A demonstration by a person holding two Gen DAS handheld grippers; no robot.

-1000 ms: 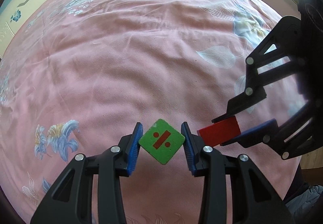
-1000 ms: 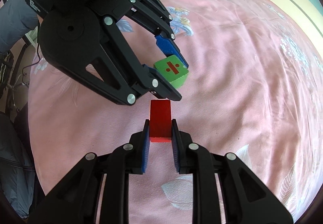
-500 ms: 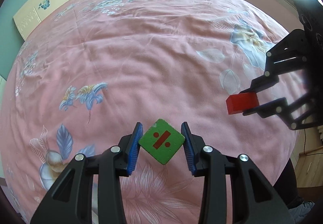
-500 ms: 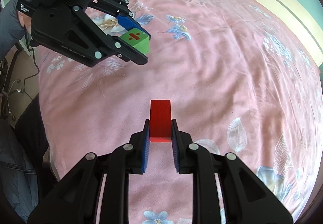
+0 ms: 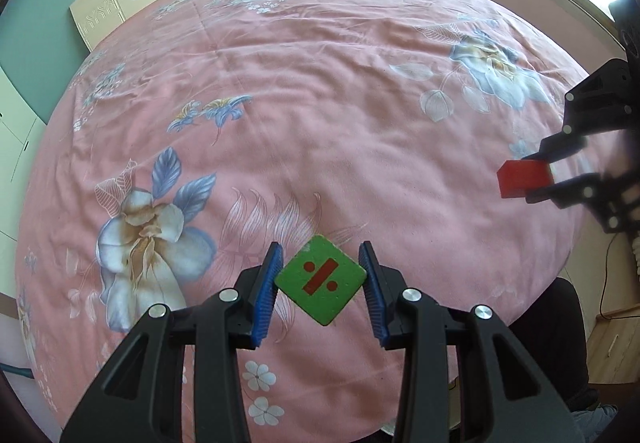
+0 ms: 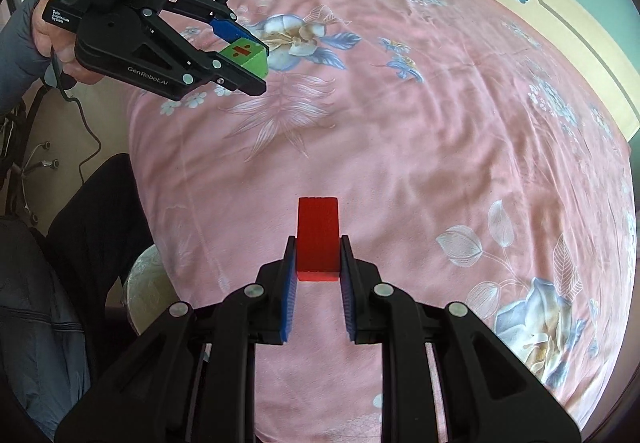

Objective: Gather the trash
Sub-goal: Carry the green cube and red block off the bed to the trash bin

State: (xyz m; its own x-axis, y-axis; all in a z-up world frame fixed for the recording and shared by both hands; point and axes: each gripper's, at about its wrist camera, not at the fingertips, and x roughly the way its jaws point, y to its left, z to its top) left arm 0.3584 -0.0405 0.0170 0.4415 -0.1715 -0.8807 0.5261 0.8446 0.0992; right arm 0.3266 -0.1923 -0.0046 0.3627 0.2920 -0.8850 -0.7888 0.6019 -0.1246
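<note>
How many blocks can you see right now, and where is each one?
2. The green block is clamped in the left gripper; the red block is clamped in the right gripper. Both are held above the pink bedspread, where no other block shows.

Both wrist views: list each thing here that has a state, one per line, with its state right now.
left gripper: shut on the green cube, lifted off the bed.
green cube: clamped corner to corner, division sign facing the camera.
right gripper: shut on the red block, also in the air.
red block: held at its near end, sticking out forward.
pink floral bedspread: spread flat, lightly creased.
</note>
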